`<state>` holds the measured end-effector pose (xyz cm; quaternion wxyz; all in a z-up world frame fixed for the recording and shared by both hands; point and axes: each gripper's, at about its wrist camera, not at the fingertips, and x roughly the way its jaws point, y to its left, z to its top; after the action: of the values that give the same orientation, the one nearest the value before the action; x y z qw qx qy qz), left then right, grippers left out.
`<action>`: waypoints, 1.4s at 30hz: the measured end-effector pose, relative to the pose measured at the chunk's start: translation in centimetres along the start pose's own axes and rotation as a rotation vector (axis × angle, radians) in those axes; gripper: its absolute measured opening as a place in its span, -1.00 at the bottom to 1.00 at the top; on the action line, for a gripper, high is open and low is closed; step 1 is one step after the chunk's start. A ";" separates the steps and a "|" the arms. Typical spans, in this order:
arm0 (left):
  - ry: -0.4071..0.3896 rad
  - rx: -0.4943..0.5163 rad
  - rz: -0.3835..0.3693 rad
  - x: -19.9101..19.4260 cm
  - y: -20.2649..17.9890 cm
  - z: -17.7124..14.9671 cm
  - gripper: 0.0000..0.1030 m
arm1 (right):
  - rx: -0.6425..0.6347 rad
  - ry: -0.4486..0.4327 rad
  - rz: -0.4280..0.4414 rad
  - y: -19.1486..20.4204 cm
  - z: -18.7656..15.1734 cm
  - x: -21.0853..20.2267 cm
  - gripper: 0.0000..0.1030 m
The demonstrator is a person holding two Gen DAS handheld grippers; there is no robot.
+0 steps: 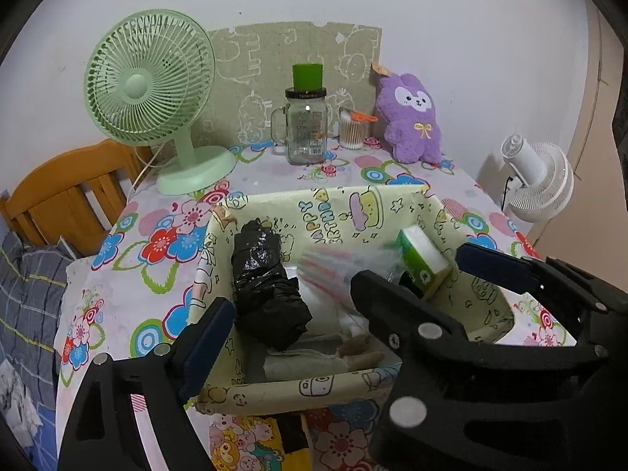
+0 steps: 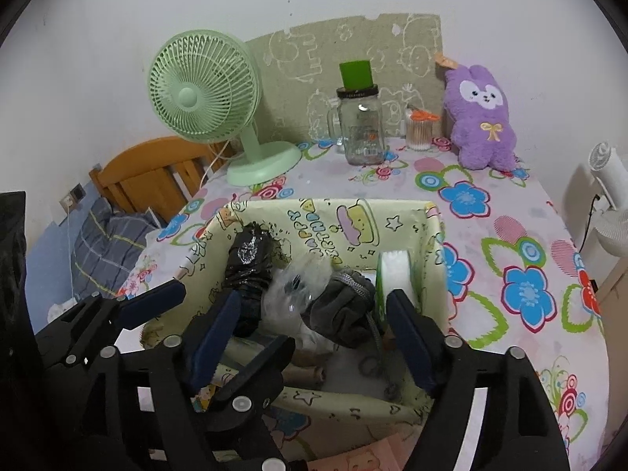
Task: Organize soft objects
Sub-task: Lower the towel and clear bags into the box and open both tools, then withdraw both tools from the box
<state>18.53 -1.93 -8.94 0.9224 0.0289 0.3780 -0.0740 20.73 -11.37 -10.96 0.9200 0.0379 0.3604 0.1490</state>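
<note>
Over the paper-lined box [image 2: 392, 212] on the table [image 2: 510, 235], both sets of jaws gape, empty. A limp grey pouch [image 2: 345, 306] lies inside between the right gripper [image 2: 314, 314] fingers; light and floppy, best pinched mid-fold. The left gripper [image 1: 341, 282] hovers nearby.

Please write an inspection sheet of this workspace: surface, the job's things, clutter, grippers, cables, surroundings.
Surface: table with flowered cloth.
Job's things: box holds black bag, clear bag, grey cloth, tissue pack; purple plush stands outside by the wall.
Clutter: green fan, glass jar, cotton swab cup.
Grippers: left gripper open over the box; right gripper open, grey cloth between its jaws, not pressed.
Cables: fan cord; black cord at white fan.
Surroundings: wall, wooden headboard, plaid bedding.
</note>
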 end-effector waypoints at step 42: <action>-0.228 -0.018 0.015 -11.0 -2.1 -1.6 0.99 | -0.019 -0.232 -0.154 2.9 -1.8 -12.7 1.00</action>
<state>9.35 -2.60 -2.29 0.9602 0.0150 0.2709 -0.0665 9.95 -12.50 -3.48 0.9645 0.0183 0.2521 0.0760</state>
